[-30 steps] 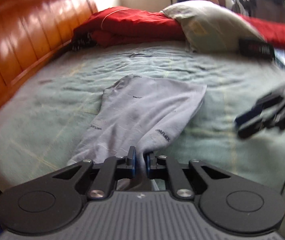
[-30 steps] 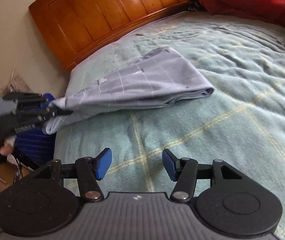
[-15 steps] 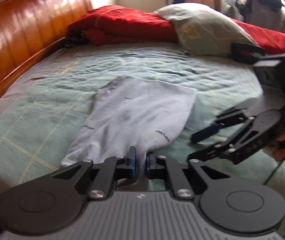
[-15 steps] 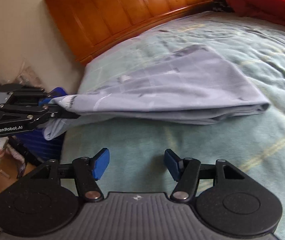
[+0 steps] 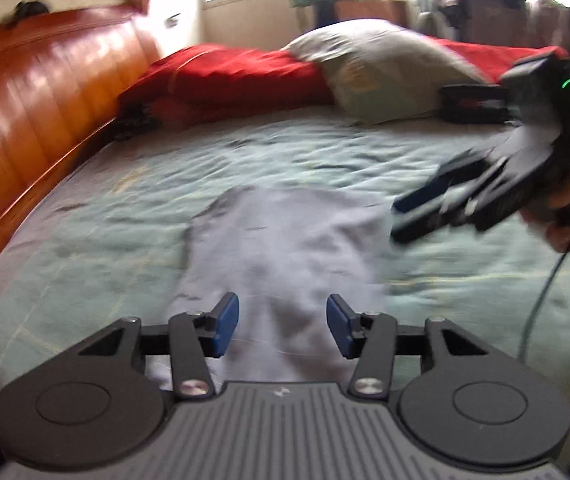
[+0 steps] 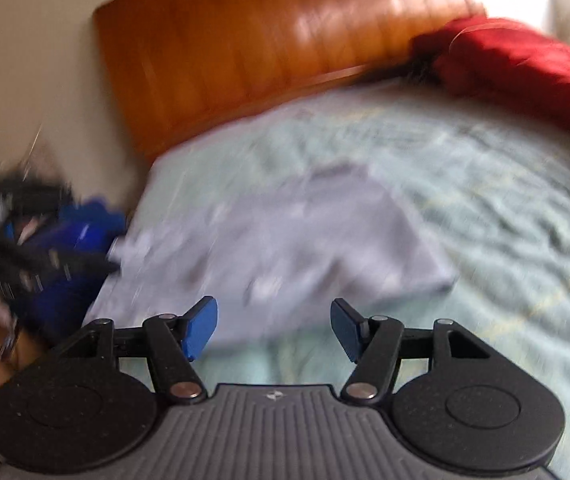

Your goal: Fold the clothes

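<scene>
The left tongs [image 5: 283, 322], clamped on the grey garment [image 5: 285, 252] a moment ago, now gape empty above it; the right tongs [image 6: 273, 326] remain wide open, empty, over the bed [image 6: 485, 184].

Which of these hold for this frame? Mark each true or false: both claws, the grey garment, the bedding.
1. The left claw is shut on the grey garment. False: its jaws are spread and hold nothing.
2. The right claw is open and empty. True.
3. The grey garment lies on the green bed cover. True.
4. The red blanket covers the garment. False: it is bunched at the far end, by the pillow.
</scene>
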Available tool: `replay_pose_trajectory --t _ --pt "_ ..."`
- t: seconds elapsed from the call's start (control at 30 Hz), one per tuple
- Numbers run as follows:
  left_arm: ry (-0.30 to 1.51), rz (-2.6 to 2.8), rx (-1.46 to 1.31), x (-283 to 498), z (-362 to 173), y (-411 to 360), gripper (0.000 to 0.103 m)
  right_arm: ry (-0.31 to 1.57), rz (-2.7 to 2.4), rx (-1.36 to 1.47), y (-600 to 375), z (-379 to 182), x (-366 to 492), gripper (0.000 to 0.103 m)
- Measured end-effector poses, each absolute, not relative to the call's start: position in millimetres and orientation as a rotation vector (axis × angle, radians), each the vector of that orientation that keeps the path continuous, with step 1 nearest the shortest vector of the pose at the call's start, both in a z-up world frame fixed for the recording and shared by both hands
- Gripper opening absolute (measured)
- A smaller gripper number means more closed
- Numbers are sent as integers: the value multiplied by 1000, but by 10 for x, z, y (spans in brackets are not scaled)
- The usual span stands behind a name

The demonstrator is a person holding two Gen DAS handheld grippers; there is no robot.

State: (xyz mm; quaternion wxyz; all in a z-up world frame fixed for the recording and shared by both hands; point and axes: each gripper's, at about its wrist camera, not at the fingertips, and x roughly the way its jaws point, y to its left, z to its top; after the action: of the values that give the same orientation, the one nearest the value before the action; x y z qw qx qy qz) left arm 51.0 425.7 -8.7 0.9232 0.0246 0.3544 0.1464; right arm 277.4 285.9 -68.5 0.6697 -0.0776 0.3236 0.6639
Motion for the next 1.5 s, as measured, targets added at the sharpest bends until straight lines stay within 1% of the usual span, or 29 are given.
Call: replay_pose_trajectory --t 0.03,0.13,0.17,0.23,0.37,0.43,0.47,0.53,0.6,0.63,0.7,0.73,0.8,0.83,0.9,0.93,1.0,1.1,1.17,1.2,1.27,1.4,1.5 --pt "748 305 26 488 -158 4319 50 713 1482 -154 2898 -664 2835 68" --pt "810 317 -50 423 -370 4503 50 784 1445 -157 3186 -882 3021 68" --pt "831 321 -75 401 -440 4565 50 783 1433 -177 3192 -909 3032 62" --pt "870 328 -124 355 -576 4685 50 764 1418 -215 3135 -909 3022 61" --pt "832 325 -99 194 -386 4679 50 719 1394 -292 3025 -857 2941 63" --pt "798 336 -115 285 -348 4730 56 675 1451 -302 3017 -721 2743 63" --pt "781 341 -123 332 -331 4756 56 645 1495 -299 3024 -658 2595 64" --pt "804 360 -167 449 -440 4848 56 602 1571 -314 3057 -607 2312 65" --pt "826 382 -212 478 -583 4936 58 579 1609 -391 3115 -670 2048 66" --pt "805 380 -216 425 -620 4946 58 574 1617 -451 3145 -738 1926 66" --pt "796 393 -211 365 -596 4939 58 536 1590 -582 3134 -883 1750 67" --pt "793 395 -208 328 -544 4904 56 506 1575 -610 3095 -904 1710 67" --pt "779 385 -205 251 -437 4816 56 527 1568 -580 3000 -825 1732 68" --pt "765 351 -190 215 -398 4743 58 544 1567 -557 2951 -774 1752 68" --pt "749 300 -166 149 -367 4609 63 575 1548 -521 2863 -714 1769 72" --pt "764 287 -165 134 -409 4555 64 590 1536 -503 2821 -688 1776 73" --pt "824 279 -137 120 -556 4448 65 621 1513 -468 2735 -636 1790 74" --pt "800 295 -108 47 -615 4370 65 691 1471 -444 2632 -597 1771 79" --pt "804 293 -154 72 -490 4407 65 704 1436 -438 2563 -571 1691 88" --pt "787 282 -168 83 -414 4439 66 707 1418 -434 2526 -557 1647 91" --pt "745 292 -172 132 -296 4523 70 686 1407 -406 2445 -534 1572 102" --pt "697 333 -254 274 -257 4806 70 676 1420 -376 2387 -529 1466 103" --pt "782 413 -345 366 -522 5034 70 676 1426 -388 2369 -532 1428 103"
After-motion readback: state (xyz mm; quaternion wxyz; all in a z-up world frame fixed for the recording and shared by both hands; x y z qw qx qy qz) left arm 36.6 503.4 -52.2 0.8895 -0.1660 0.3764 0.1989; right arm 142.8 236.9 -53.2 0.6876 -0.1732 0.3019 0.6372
